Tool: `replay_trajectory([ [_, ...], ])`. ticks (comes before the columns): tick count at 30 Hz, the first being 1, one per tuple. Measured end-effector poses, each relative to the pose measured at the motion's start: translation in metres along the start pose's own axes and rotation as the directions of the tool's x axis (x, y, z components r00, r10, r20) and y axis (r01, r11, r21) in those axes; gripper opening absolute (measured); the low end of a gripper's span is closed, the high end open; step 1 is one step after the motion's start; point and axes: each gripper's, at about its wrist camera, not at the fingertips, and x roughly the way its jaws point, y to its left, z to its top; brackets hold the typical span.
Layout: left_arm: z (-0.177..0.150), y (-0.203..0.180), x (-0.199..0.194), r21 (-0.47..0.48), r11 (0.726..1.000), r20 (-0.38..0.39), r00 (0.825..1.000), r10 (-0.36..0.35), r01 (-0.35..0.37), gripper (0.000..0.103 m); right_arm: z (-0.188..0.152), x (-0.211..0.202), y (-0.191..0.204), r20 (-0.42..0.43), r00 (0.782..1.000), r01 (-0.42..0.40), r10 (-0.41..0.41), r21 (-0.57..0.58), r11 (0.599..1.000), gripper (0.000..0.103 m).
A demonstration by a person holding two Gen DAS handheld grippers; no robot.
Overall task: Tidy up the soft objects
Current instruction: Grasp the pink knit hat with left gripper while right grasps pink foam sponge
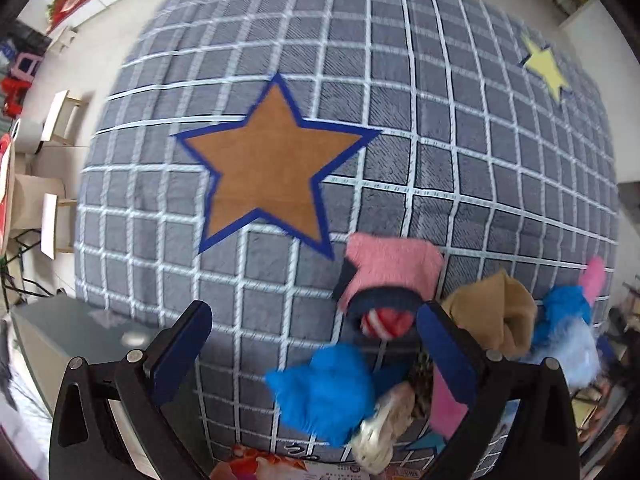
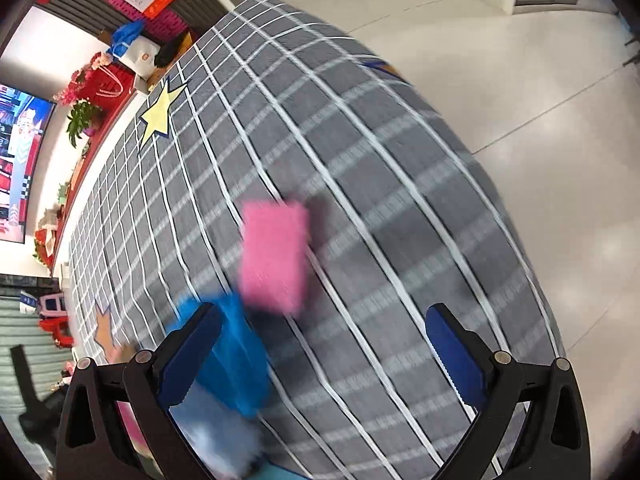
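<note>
While both jaws are spread and empty, the pink sock (image 2: 276, 260) is seen ahead of the right gripper (image 2: 324, 356), lengthwise, away from the rug (image 2: 400, 200) edge.

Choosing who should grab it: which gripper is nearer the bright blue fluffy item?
Left. The left gripper is open with the blue fluffy item between its fingers. For the right gripper, blur hides which blue item lies beside it.

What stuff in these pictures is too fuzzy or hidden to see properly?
- Right wrist view: pink soft thing and blue fluffy thing, smeared by motion blur; exact kind unclear.
- Left wrist view: pale crumpled item, cut off near the bottom edge.
- Left wrist view: pink piece, partly behind the gripper finger.
</note>
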Motion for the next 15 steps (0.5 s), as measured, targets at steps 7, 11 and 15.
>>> replay_trajectory([
  [7, 0.023, -0.011, 0.042, -0.015, 1.0, -0.136, 0.991, 0.01, -0.013, 0.103, 0.026, 0.054, 0.041, -0.067, 0.975, 0.206, -0.212, -0.083, 0.975, 0.103],
  [11, 0.023, -0.02, 0.053, 0.005, 1.0, -0.14, 0.99, 0.022, -0.021, 0.103, 0.025, 0.071, 0.057, -0.059, 0.948, 0.306, -0.313, -0.112, 0.945, 0.103],
  [15, 0.022, -0.02, 0.061, -0.006, 1.0, -0.16, 0.987, -0.022, 0.021, 0.103, 0.02, 0.074, 0.063, -0.049, 0.944, 0.319, -0.326, -0.104, 0.942, 0.103],
])
